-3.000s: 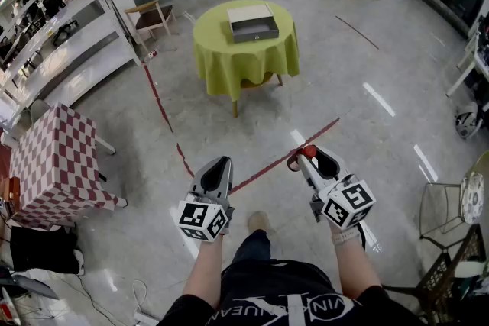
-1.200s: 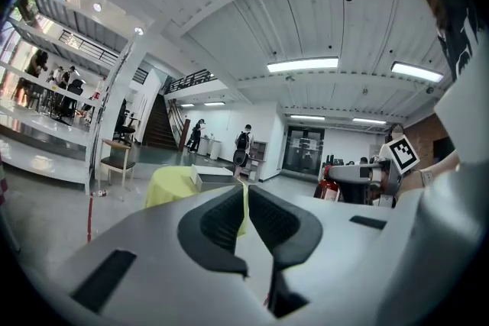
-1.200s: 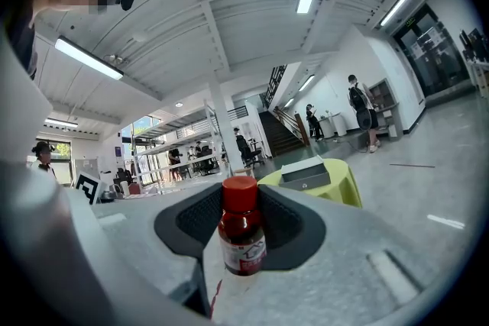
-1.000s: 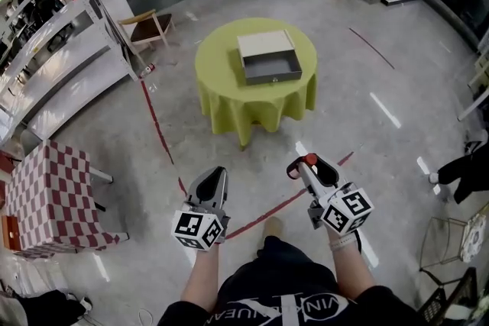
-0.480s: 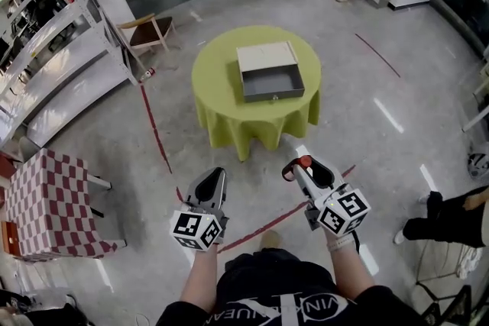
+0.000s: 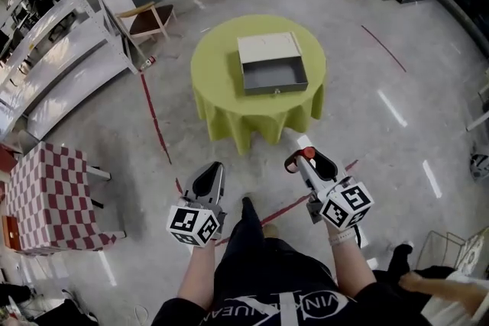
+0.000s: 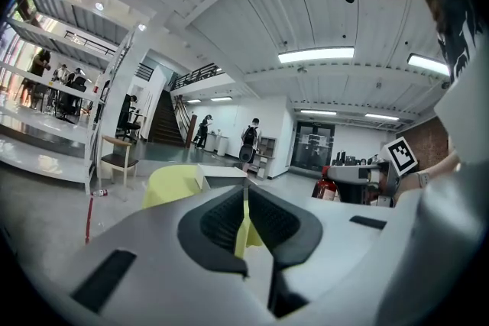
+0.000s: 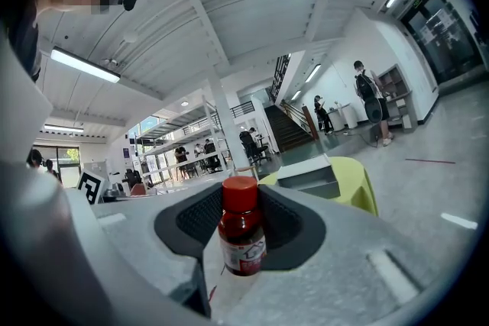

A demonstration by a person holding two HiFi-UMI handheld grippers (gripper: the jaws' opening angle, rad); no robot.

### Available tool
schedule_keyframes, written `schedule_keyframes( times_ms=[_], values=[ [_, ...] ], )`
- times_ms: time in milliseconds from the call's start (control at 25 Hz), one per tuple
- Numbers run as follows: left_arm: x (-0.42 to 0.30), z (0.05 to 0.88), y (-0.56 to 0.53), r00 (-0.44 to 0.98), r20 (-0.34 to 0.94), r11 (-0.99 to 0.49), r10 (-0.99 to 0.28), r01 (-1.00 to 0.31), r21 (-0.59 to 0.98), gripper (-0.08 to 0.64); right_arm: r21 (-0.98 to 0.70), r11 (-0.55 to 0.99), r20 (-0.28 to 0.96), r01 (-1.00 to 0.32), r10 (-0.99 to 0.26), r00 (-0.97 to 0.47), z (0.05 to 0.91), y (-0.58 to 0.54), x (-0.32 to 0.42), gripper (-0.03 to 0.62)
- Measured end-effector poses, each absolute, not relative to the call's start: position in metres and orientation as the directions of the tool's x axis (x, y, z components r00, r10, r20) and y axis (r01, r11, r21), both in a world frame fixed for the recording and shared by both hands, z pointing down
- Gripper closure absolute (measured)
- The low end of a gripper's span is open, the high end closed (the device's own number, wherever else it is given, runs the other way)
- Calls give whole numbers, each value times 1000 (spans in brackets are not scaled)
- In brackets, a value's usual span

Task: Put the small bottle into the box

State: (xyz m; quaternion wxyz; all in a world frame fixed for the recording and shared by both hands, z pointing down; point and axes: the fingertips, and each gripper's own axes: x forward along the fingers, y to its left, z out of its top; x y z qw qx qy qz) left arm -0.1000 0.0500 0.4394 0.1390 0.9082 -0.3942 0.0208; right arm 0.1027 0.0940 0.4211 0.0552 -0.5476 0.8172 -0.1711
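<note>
The round table [image 6: 218, 80] had drawn closer since a second ago, and the person's dark trouser leg [image 6: 248, 229] had swung forward between the two grippers. The right gripper [image 6: 301, 159] was clamped on the small bottle [image 8: 241, 229], red cap up, upright between its pads. The left gripper [image 6: 212, 170] carried nothing, jaws pressed together with only a thin slit showing.

Straight ahead of both, well apart, sat the open grey box [image 6: 275, 76] on the yellow-green cloth, a little left of the right gripper's line. Bare floor lay between the tips and the hanging cloth edge. A red tape line [image 6: 157, 126] ran along the floor ahead of the left gripper. Far off to that gripper's left stood a checkered table [image 6: 46, 195], with a shelving rack [image 6: 53, 50] and a wooden chair [image 6: 149, 17] beyond. Behind the right gripper, at its right, another person [image 6: 432, 282] edged into view. Clear cloth flanked the box on both sides.
</note>
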Motion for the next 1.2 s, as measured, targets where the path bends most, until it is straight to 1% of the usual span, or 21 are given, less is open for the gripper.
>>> schedule_keyframes(
  times_ms=[240,600,1200],
  values=[
    [-96,459,34,683,182,-639,-707,-728,249,535,-361,321,112,-876,-917,-382,436,77,111,449],
    [-46,452,-25,743,142,-700,-654,-666,258,535,-344,324,120,-881,-916,-384,431,28,131,449],
    [-17,470,-122,760,174,-705,-627,-648,289,535,-356,295,163,-887,-915,-369,443,-68,154,449]
  ],
)
